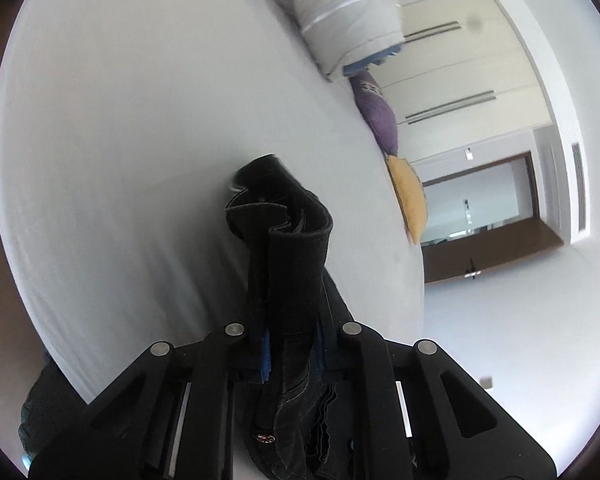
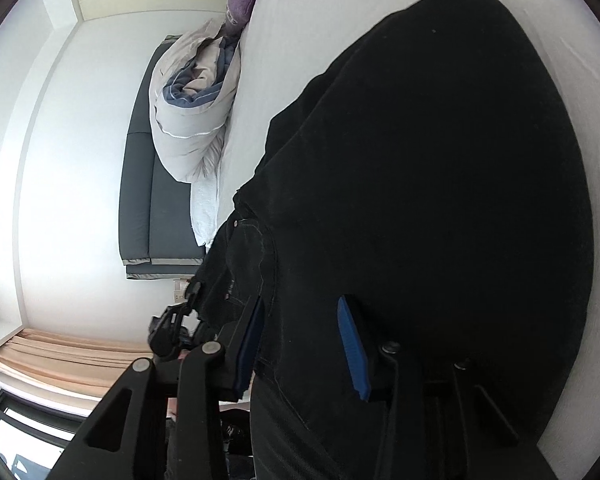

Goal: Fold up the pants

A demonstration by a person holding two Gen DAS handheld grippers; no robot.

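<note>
L gripper (image 1: 288,344) clamped narrow on bunched waistband of black pants (image 1: 284,248), lifted off bed (image 1: 120,120) | R gripper (image 2: 304,344) half-open, cloth btwn pads, grip unclear | Risk: R side slips, fold skews; L bunch pulls free under wt.

The pants (image 2: 420,160) lie spread on the bed (image 1: 140,120). On that bed, beyond the pants, a rolled duvet (image 2: 188,120) rests; two cushions (image 1: 380,120) sit beside the duvet along the bed's edge.
</note>
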